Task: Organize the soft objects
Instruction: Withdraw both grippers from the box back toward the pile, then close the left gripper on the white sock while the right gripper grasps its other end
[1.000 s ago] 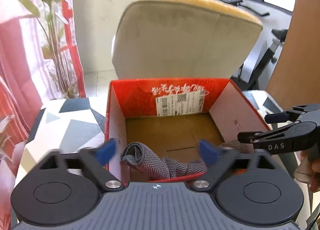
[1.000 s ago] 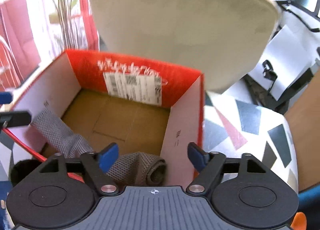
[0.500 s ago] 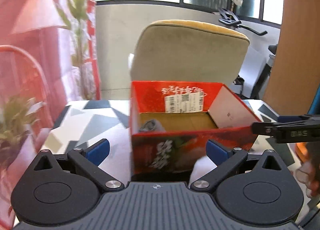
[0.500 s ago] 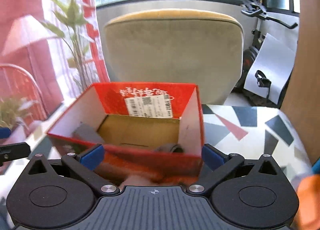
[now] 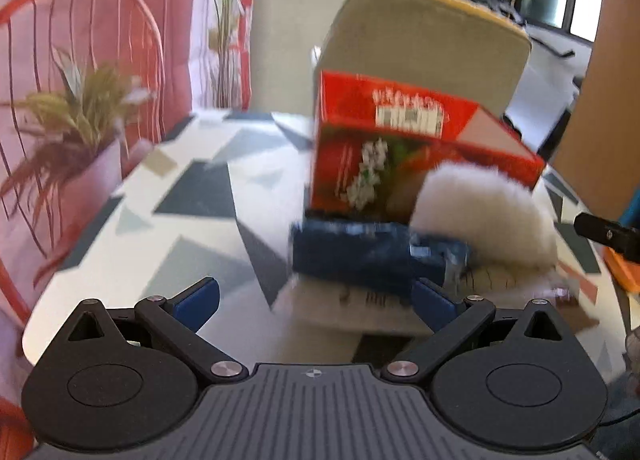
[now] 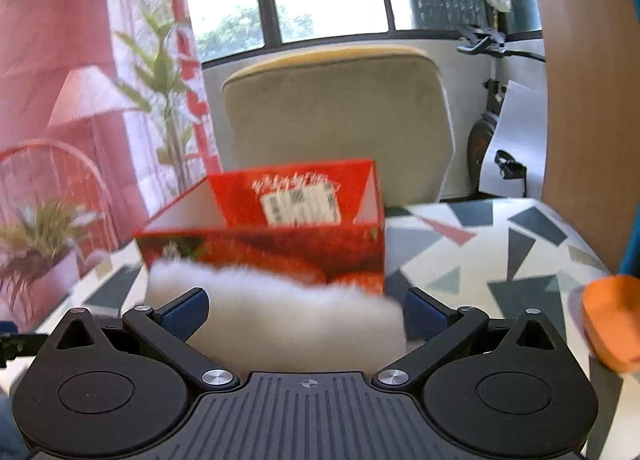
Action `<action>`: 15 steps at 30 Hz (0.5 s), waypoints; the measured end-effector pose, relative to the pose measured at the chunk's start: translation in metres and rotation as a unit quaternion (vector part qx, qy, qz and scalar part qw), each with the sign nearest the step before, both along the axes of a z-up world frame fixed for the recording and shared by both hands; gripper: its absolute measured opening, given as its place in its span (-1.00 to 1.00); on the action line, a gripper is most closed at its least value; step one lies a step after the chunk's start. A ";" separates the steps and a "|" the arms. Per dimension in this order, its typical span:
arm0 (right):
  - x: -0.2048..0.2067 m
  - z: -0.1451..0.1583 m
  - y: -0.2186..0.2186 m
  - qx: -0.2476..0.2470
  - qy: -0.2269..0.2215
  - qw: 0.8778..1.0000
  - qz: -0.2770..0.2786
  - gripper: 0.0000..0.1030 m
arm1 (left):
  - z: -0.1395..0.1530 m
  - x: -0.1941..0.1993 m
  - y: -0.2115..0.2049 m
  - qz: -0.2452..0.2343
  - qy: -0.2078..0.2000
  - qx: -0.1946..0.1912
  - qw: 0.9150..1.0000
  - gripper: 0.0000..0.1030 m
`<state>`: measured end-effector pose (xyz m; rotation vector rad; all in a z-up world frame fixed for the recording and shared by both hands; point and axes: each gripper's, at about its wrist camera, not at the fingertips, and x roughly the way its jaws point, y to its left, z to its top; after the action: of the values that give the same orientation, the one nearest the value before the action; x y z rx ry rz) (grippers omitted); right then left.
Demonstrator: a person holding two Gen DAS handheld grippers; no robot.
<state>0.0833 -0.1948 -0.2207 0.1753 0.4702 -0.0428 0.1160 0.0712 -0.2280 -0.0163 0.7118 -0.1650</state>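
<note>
Much of what we see is smeared by motion. In the left wrist view a white fluffy thing (image 5: 486, 216) sits in front of the red box (image 5: 404, 148) on the patterned table (image 5: 192, 196), beside a dark blue package (image 5: 368, 252) whose print we cannot read. A flat pale sheet under them carries dark marks, also unreadable. The box bears a white label (image 5: 410, 120) and a line of white characters, both too blurred to read. Its inside is hidden from here. Our left gripper (image 5: 316, 298) is spread wide, holding nothing. In the right wrist view our right gripper (image 6: 306, 310) is likewise spread, the fluffy thing lying between its fingers; we cannot tell whether they touch it. An orange object (image 6: 612, 324) is cut off at the right edge.
</note>
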 end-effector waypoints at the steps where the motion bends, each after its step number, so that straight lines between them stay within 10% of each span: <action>1: -0.005 -0.006 0.002 0.001 0.006 1.000 0.008 0.99 | -0.002 -0.001 0.000 0.001 0.003 0.004 1.000 1.00; 15: -0.030 -0.027 0.021 -0.017 0.047 0.996 0.079 0.99 | -0.045 -0.003 -0.002 -0.010 0.104 0.011 0.994 0.99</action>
<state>0.0537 -0.1733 -0.2474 0.1037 0.5757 0.0954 0.1127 0.0693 -0.2733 -0.0050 0.9221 -0.1771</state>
